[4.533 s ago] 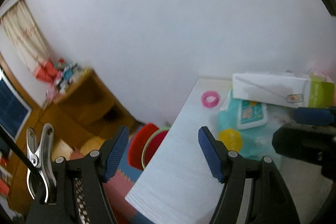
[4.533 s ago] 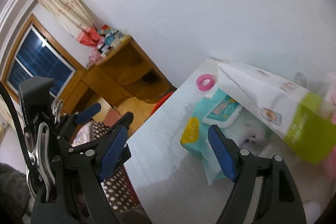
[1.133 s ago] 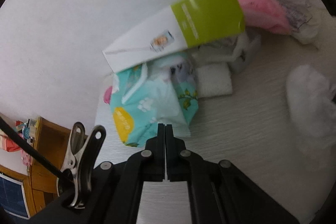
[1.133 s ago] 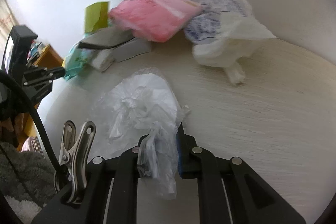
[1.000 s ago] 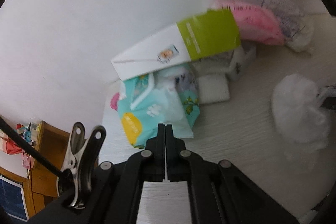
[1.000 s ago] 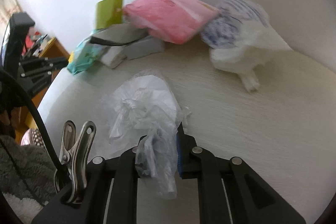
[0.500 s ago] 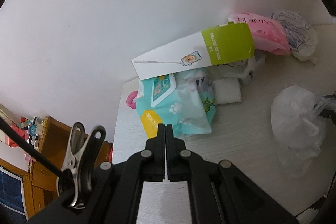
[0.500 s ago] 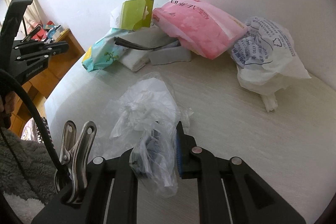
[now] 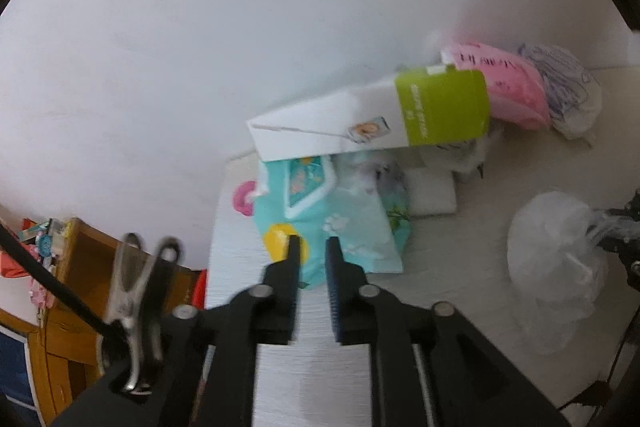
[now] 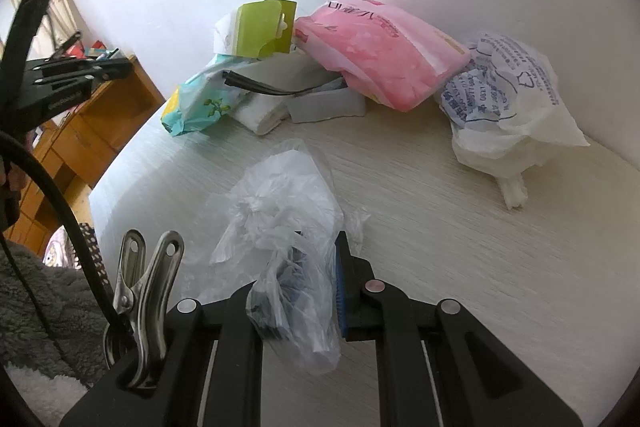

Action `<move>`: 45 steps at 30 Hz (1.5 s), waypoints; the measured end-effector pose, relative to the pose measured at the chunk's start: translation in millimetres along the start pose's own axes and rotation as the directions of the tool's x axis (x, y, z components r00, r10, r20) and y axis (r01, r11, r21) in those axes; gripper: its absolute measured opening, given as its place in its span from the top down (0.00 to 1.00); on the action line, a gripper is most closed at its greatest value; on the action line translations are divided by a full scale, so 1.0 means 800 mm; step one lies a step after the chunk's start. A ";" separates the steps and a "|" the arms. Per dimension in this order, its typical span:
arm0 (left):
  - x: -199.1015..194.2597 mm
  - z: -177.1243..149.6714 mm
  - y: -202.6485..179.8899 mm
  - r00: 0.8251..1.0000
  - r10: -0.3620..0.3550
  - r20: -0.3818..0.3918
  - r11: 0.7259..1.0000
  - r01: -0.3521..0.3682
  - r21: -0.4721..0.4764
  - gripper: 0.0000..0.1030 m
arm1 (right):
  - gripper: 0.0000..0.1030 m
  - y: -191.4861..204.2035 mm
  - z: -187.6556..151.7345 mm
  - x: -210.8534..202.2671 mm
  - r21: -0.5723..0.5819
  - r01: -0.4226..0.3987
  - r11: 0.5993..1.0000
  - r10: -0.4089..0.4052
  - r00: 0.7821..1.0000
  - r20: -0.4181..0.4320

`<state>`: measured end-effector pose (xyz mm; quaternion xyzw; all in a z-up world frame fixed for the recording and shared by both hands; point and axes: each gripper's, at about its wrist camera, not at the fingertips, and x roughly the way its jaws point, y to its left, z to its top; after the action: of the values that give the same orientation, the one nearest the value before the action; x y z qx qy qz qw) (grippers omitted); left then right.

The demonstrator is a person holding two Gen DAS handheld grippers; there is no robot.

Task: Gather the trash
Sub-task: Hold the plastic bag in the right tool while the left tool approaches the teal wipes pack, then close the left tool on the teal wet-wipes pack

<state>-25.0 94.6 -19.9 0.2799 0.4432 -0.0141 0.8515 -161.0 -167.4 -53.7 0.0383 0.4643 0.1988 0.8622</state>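
Observation:
A crumpled clear plastic bag (image 10: pixel 280 199) lies on the pale wood table (image 10: pixel 460 247), and my right gripper (image 10: pixel 316 259) is shut on its bunched near end. The same bag (image 9: pixel 556 247) shows at the right in the left wrist view. My left gripper (image 9: pixel 312 245) hovers over the table's left part with its jaws opening and nothing between them. Just beyond its tips lies a teal wipes packet (image 9: pixel 332 211).
Against the wall lie a white and green box (image 9: pixel 372 119), a pink packet (image 10: pixel 380 47), a white printed bag (image 10: pixel 508 107), a folded white pad (image 10: pixel 260 111) and a pink ring (image 9: pixel 242 197). A wooden cabinet (image 9: pixel 64 291) stands left beyond the table edge.
My left gripper's jaws, shut half a second ago, have parted a little, and it has drawn back slightly from the pile. The right gripper keeps its hold on the clear bag.

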 end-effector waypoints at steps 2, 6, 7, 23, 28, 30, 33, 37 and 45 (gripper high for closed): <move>0.003 -0.002 -0.004 1.000 -0.012 -0.012 1.000 0.012 0.008 0.58 | 0.86 0.001 0.001 0.002 -0.009 -0.002 1.000 0.002 1.000 -0.003; 0.003 -0.004 -0.012 1.000 0.002 0.014 0.999 -0.003 0.050 0.35 | 0.86 0.001 -0.001 0.001 -0.008 -0.008 1.000 0.008 1.000 -0.007; 0.006 -0.004 -0.013 1.000 0.004 0.013 0.998 -0.005 0.059 0.34 | 0.86 0.000 -0.002 0.002 -0.007 -0.011 1.000 0.011 1.000 -0.008; 0.097 0.043 0.021 0.998 -0.051 -0.025 0.997 0.050 -0.051 0.21 | 0.87 0.004 0.008 0.008 -0.027 -0.033 0.999 0.033 0.999 -0.019; 0.119 0.043 0.011 0.988 -0.127 -0.086 0.992 0.125 -0.028 0.21 | 0.87 0.001 0.010 0.012 -0.019 -0.032 0.999 0.032 0.999 -0.030; 0.121 0.035 0.012 0.987 -0.131 -0.092 0.991 0.130 -0.026 0.18 | 0.87 0.000 0.011 0.013 -0.012 -0.030 0.999 0.029 0.999 -0.032; 0.139 0.020 0.012 0.980 -0.143 -0.140 0.990 0.140 -0.030 0.10 | 0.87 -0.005 0.011 0.015 0.004 -0.030 1.000 0.030 0.999 -0.038; 0.169 0.010 0.002 0.968 -0.158 -0.193 0.987 0.162 0.005 0.06 | 0.87 -0.010 0.012 0.022 0.026 -0.038 0.999 0.039 0.998 -0.043; 0.161 0.010 0.012 0.967 -0.193 -0.167 0.978 0.204 0.052 0.67 | 0.87 -0.009 0.019 0.028 0.013 -0.055 0.998 0.056 0.998 -0.040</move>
<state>61.4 127.5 -110.0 0.2636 0.5356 -0.0918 0.7970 -135.5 -163.9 -64.5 0.0524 0.4816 0.2206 0.8465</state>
